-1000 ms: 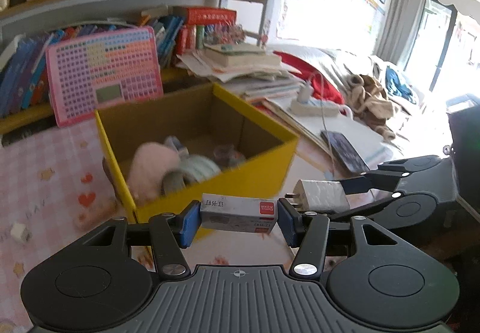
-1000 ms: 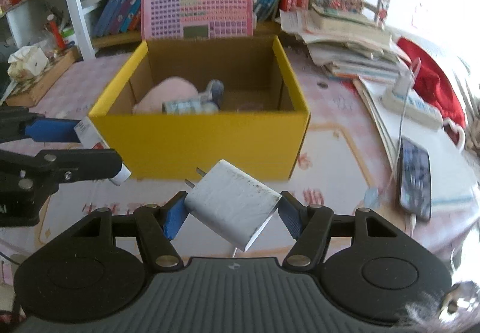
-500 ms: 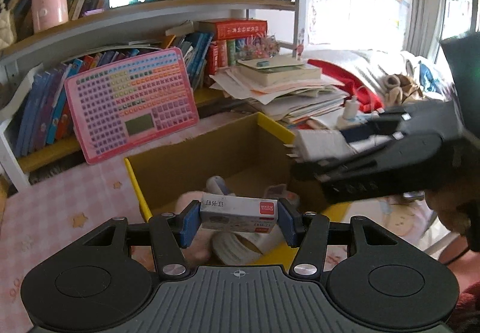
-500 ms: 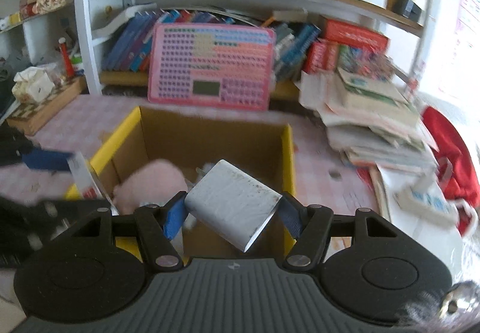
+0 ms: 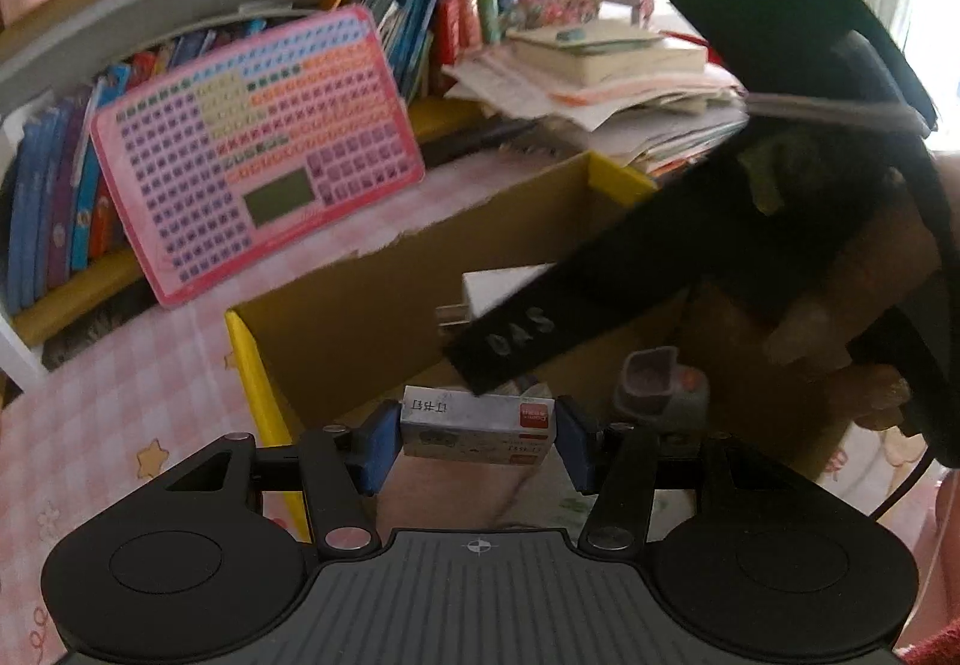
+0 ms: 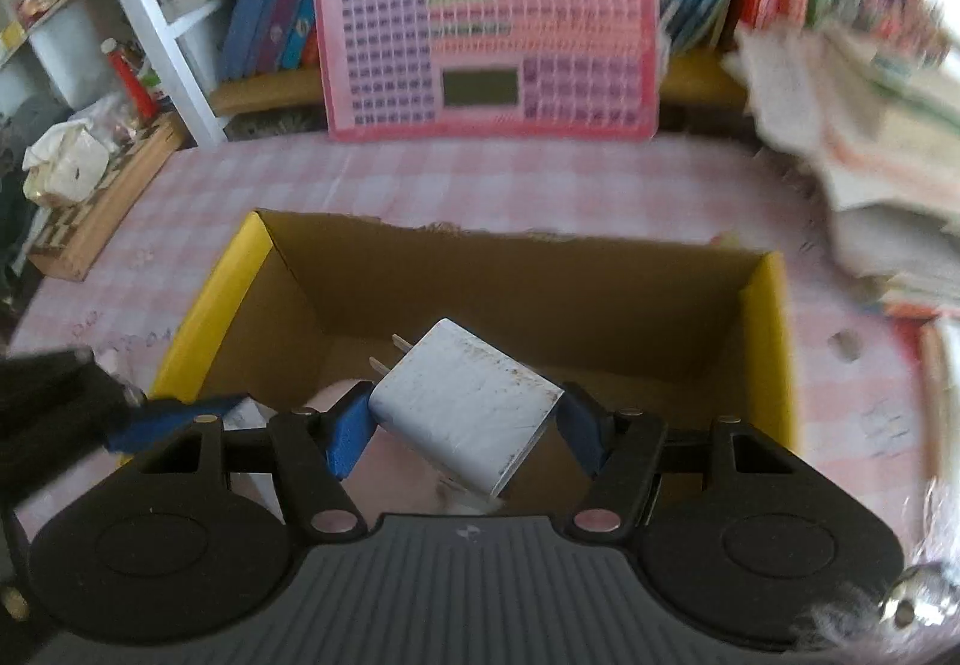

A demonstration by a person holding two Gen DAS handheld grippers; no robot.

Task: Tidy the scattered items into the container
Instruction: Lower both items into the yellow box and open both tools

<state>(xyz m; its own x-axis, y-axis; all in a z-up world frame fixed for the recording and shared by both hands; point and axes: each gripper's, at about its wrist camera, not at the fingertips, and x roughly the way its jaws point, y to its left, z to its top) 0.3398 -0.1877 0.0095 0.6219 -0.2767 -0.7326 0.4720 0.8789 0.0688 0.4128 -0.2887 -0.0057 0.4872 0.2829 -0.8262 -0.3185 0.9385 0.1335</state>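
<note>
- Gripping a small staple box (image 5: 477,424) flat between the blue pads of the left gripper (image 5: 478,437), pressing on both short ends, red label facing right.
- Hanging just over the near part of the open yellow cardboard box (image 5: 252,365), above its brown inside.
- Clamping a white plug adapter (image 6: 465,406) in the right gripper (image 6: 467,428), tilted, with two metal prongs pointing up and to the left.
- Hovering over the inside of the same yellow cardboard box (image 6: 210,305), near its front wall.
- Showing the same adapter in the left view as a white block (image 5: 498,287) partly behind the dark finger of the right gripper (image 5: 540,329), with a hand (image 5: 852,317) holding that tool at the right edge.
- Lying already inside the box: a small grey and orange object (image 5: 654,386), blurred, and something pale pink under the adapter in the right view, too hidden for naming.
- Reaching in from the left edge of the right view: one blue pad of the left gripper (image 6: 174,416).
- Standing on a pink checkered tablecloth (image 6: 480,185).
- Leaning behind the box against a bookshelf: a pink keyboard toy (image 6: 486,29), with a loose pile of books and papers (image 5: 606,77) beside it.
</note>
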